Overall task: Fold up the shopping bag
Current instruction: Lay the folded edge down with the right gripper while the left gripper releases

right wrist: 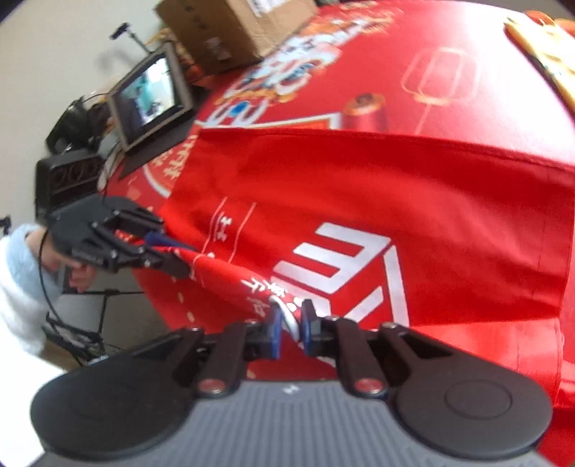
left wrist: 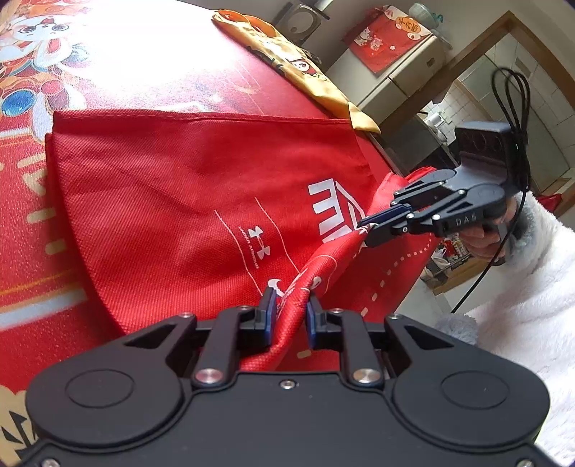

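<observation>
Bag: red woven-fabric shopping bag [left wrist: 187, 201] with white print, spread flat on the red printed tablecloth [left wrist: 32, 222], near edge lifted into a ridge
Left gripper [left wrist: 290, 305]: jaws nearly closed, pinching the bag's lifted edge
Right gripper [right wrist: 289, 323]: jaws nearly closed on the same edge further along
Beyond: yellow patterned cloth [left wrist: 309, 79] at table's far edge

shopping bag [left wrist: 172, 186] on table [left wrist: 118, 57] | cardboard box [right wrist: 230, 25] apparently behind
</observation>
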The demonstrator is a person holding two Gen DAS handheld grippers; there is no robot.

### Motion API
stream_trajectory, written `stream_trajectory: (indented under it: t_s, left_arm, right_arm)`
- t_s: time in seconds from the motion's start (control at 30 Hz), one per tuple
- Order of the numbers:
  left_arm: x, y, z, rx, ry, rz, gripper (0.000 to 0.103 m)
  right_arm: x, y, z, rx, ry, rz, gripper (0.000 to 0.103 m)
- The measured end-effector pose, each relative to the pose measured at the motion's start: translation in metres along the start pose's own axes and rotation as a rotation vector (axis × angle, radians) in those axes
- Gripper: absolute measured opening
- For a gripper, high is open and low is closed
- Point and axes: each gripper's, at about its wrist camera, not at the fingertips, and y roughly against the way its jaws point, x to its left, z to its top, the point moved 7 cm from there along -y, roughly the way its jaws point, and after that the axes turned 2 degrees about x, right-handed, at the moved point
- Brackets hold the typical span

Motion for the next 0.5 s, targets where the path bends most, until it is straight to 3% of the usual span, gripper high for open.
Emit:
stream_trajectory:
  t_s: [0.2,0.5]
  left_arm:
    - [-0.006,-0.004,0.006,0.045,-0.061,0.027,0.019]
    - [-0.015,-0.009,0.009,0.103,-0.176,0.044,0.019]
  right_arm:
    - [0.001,-0.009,0.013,0.056,-0.114,-0.124,0.012]
    - [0.016,-0.026,0.027,0.205,-0.100,-0.341,0.013]
